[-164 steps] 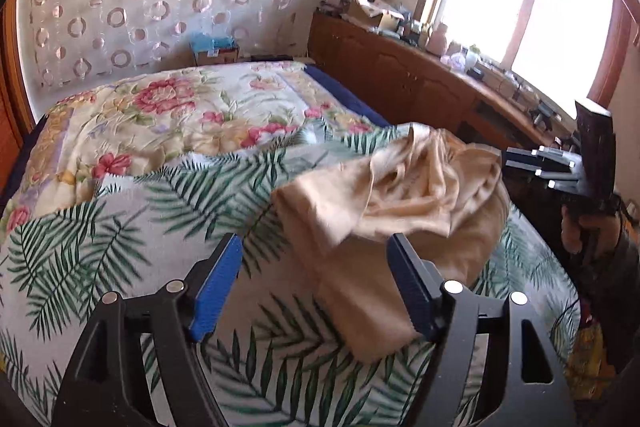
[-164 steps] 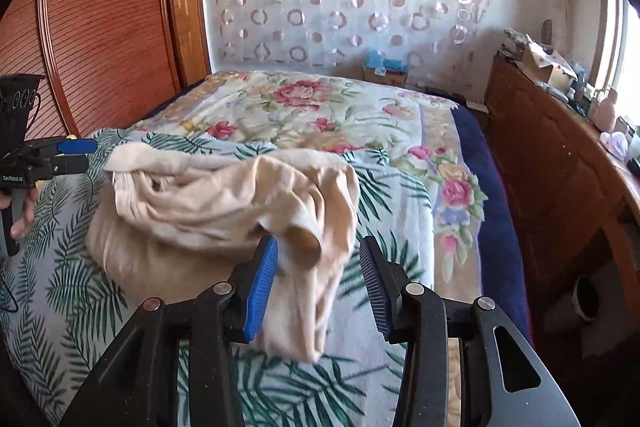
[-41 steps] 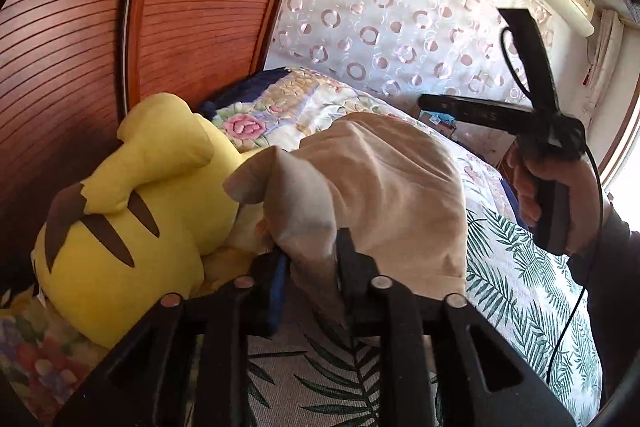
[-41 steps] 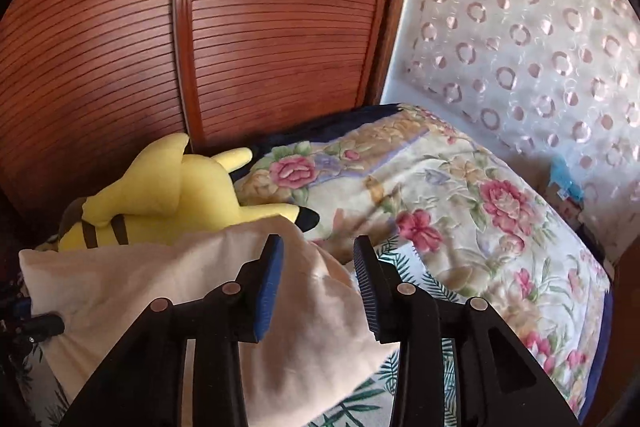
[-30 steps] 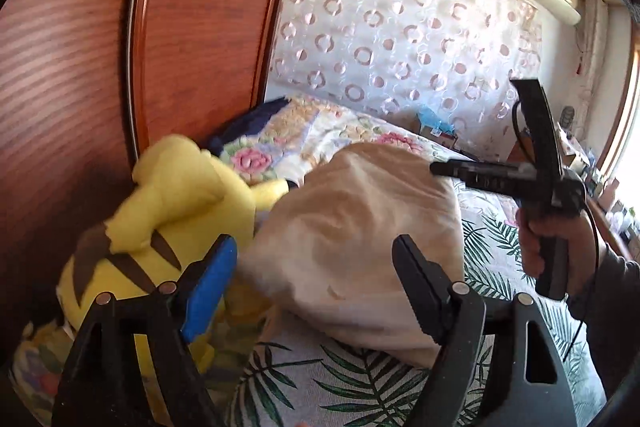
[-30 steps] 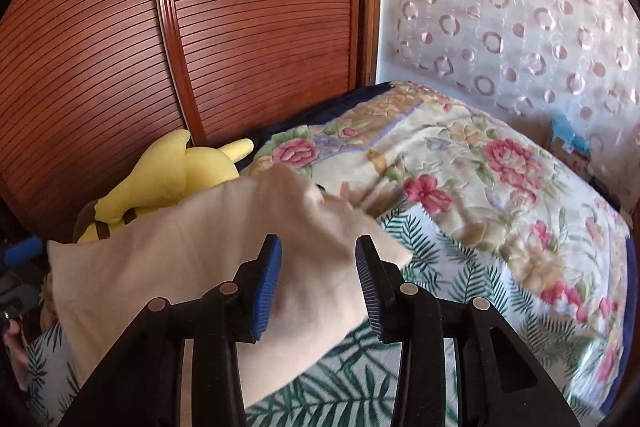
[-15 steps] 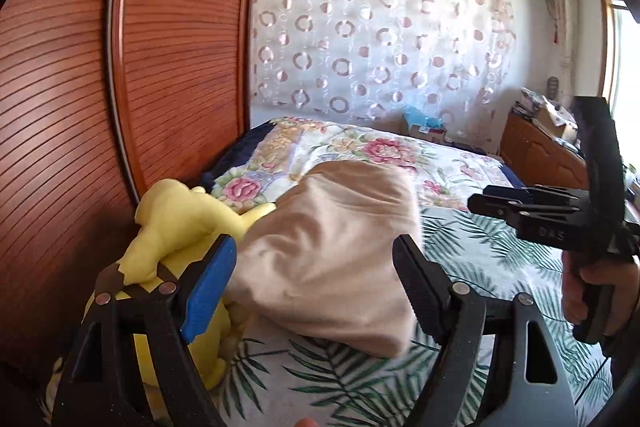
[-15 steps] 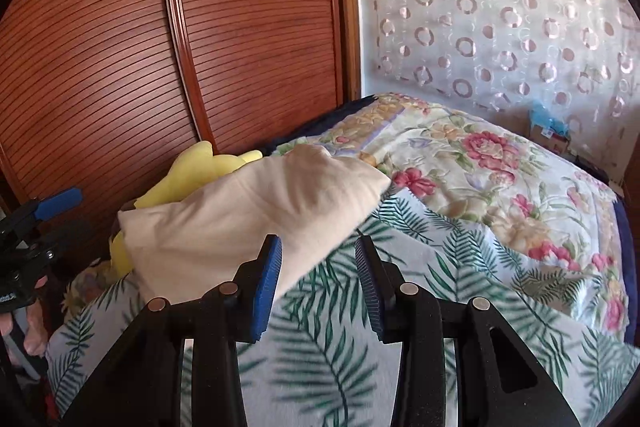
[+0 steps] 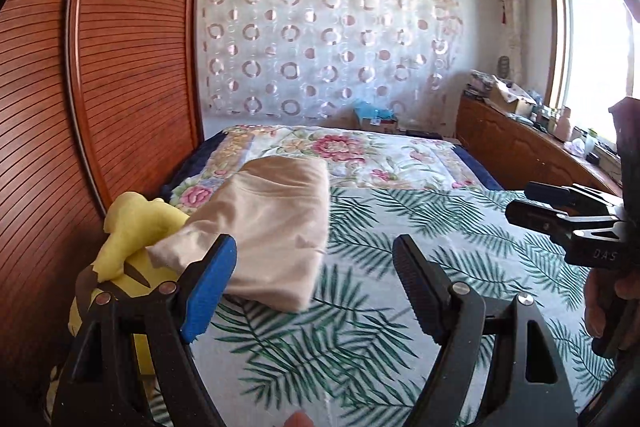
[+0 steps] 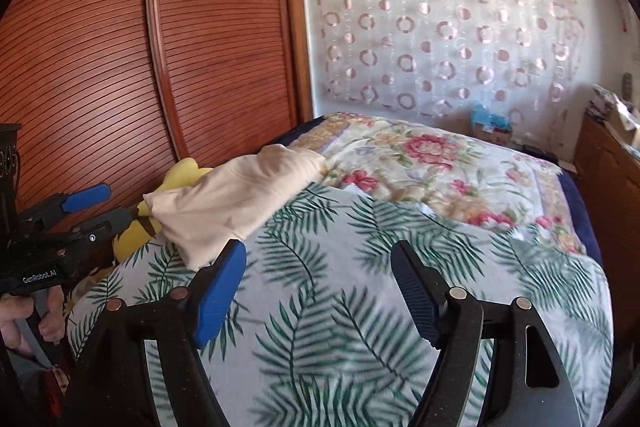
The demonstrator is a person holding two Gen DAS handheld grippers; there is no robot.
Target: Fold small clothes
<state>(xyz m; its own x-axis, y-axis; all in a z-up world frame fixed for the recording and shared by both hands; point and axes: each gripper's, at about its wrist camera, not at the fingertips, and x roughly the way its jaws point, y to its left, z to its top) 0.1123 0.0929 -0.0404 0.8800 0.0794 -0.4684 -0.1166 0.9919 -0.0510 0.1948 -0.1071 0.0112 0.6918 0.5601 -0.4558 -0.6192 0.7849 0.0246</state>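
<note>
Two low wrist views along the bed (image 9: 400, 227), sharing the folded garment (image 10: 232, 203).

Bed (image 9: 400, 307): folded beige garment (image 9: 272, 223) beside yellow plush (image 9: 132, 227), leaf-print sheet

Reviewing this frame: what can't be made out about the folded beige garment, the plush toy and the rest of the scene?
- Folded beige garment: its type and underside are hidden by its own folds in both views.
- Yellow plush toy: mostly covered by the garment and the left gripper in the left wrist view.
- Items on the wooden dresser: too small and backlit.
- Leaf-print sheet: motion-blurred in the right wrist view.
</note>
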